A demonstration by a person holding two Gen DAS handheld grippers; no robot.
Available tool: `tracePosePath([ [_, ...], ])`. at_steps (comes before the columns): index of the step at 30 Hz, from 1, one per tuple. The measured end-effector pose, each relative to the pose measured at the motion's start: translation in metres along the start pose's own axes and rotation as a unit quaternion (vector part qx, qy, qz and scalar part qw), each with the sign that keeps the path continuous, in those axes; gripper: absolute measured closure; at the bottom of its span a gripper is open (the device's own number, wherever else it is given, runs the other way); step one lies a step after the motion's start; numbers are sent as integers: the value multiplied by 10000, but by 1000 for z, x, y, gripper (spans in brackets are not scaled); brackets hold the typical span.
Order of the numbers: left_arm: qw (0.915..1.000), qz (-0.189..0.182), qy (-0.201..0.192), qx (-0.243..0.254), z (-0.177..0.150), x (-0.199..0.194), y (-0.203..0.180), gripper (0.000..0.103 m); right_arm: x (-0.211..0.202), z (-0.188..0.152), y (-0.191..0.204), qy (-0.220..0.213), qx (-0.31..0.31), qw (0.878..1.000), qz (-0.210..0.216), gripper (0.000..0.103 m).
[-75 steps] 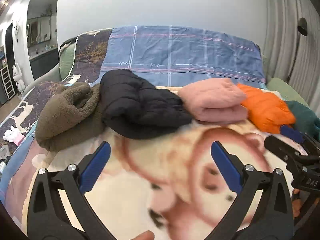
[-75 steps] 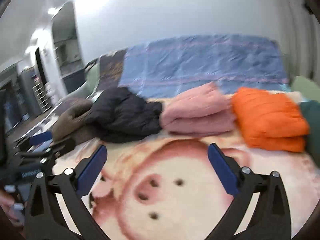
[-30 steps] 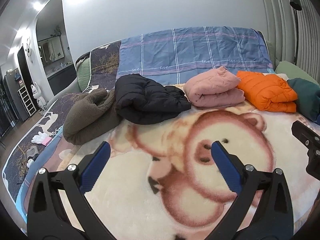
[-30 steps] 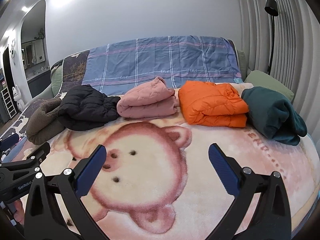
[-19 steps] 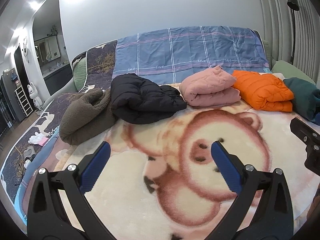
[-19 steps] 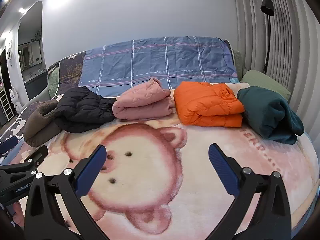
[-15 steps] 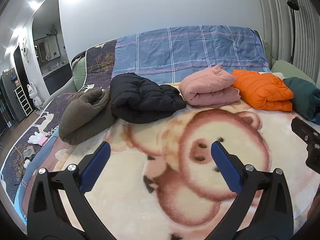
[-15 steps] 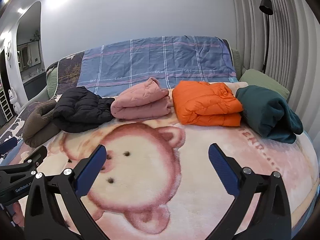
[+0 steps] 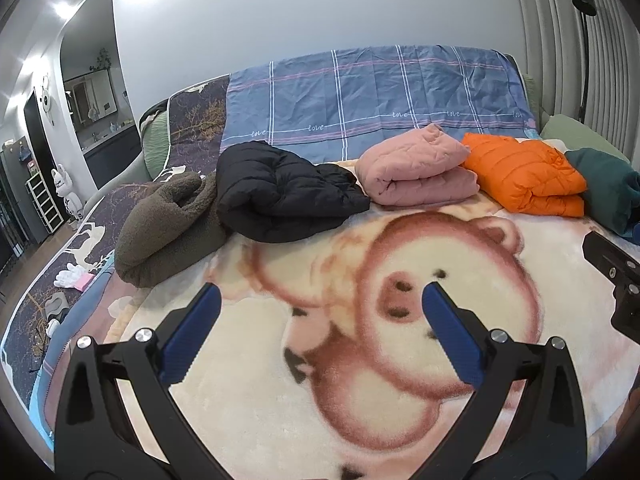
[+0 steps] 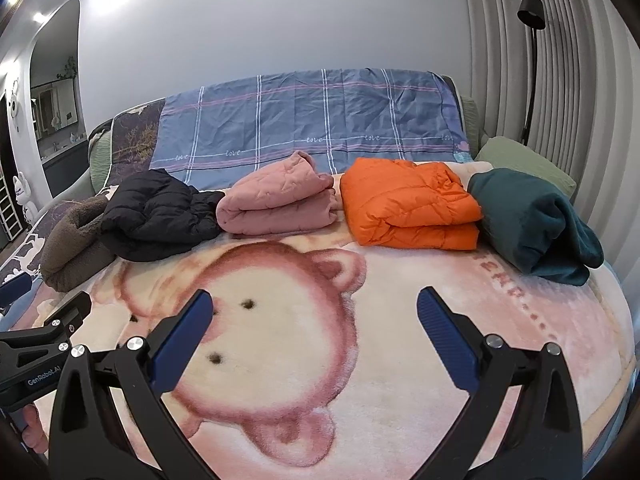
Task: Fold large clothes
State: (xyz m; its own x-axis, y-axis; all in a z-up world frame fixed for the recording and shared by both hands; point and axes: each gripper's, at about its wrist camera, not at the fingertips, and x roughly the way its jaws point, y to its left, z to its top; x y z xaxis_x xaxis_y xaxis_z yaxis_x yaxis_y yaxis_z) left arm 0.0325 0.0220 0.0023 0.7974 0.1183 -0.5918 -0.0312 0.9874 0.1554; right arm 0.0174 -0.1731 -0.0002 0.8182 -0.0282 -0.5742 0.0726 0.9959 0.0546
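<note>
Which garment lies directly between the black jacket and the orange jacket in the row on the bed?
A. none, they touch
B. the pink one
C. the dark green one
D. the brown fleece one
B: the pink quilted garment lies folded between the black jacket and the orange jacket.

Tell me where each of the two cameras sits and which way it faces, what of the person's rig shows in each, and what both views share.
Left wrist: on the left gripper, open above the bear blanket, facing the headboard; the right gripper's body shows at the right edge.
Right wrist: on the right gripper, open, facing the same way from further right; the left gripper's body and a fingertip show at lower left.
Shared: black jacket, pink jacket, orange jacket, blanket.
</note>
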Motion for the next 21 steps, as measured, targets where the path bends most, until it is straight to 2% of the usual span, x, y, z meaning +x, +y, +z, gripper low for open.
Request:
tracePosePath([
  [21,10000,-34,11,55,-2,2,-1,2,0,-1,-2,47,-3,10000,-36,1],
])
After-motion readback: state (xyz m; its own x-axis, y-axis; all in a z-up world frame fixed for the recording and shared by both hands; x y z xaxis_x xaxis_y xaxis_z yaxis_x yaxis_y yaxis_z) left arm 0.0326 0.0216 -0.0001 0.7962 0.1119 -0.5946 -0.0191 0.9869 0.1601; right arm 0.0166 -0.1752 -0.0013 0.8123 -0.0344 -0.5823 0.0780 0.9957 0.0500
